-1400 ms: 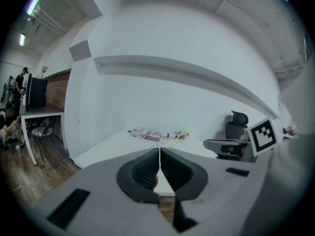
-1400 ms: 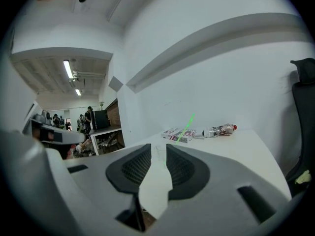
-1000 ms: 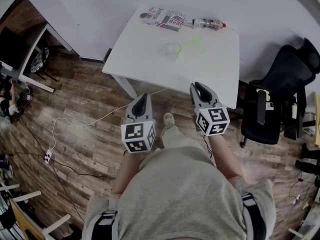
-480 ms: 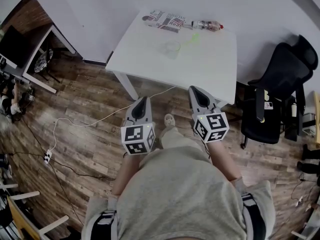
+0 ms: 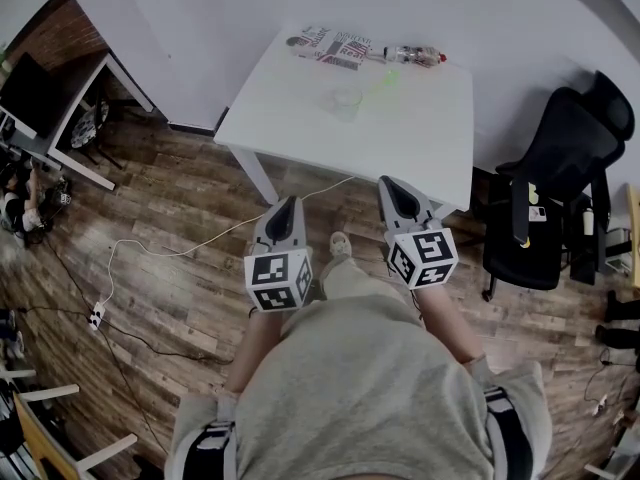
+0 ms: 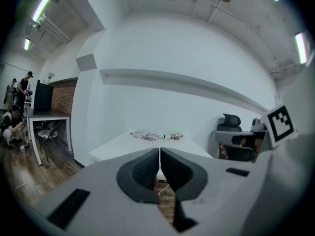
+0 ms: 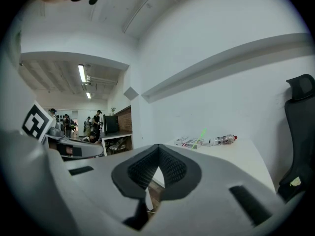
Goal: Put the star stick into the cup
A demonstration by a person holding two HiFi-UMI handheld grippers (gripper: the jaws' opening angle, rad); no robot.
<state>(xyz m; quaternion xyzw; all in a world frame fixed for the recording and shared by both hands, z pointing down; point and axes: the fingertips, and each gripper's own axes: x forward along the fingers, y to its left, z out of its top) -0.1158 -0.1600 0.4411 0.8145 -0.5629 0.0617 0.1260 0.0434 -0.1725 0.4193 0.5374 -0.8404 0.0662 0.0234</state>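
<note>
A clear cup [image 5: 347, 98] stands upright near the middle of the white table [image 5: 300, 108]. A green star stick [image 5: 385, 80] lies on the table just behind and to the right of the cup, and shows as a small green streak in the left gripper view [image 6: 175, 130] and the right gripper view [image 7: 203, 133]. My left gripper [image 5: 285, 204] and right gripper [image 5: 390, 184] are held over the wooden floor, short of the table's near edge. Both are shut with nothing between the jaws.
A printed magazine [image 5: 328, 42] and a lying plastic bottle [image 5: 415, 56] sit along the table's far edge. A black office chair [image 5: 560, 183] stands to the right. A white cable [image 5: 180, 248] trails over the floor at the left. A desk [image 5: 70, 98] with people beyond is far left.
The right gripper's jaws have closed from partly open. Both grippers stay in front of the table, almost unmoved.
</note>
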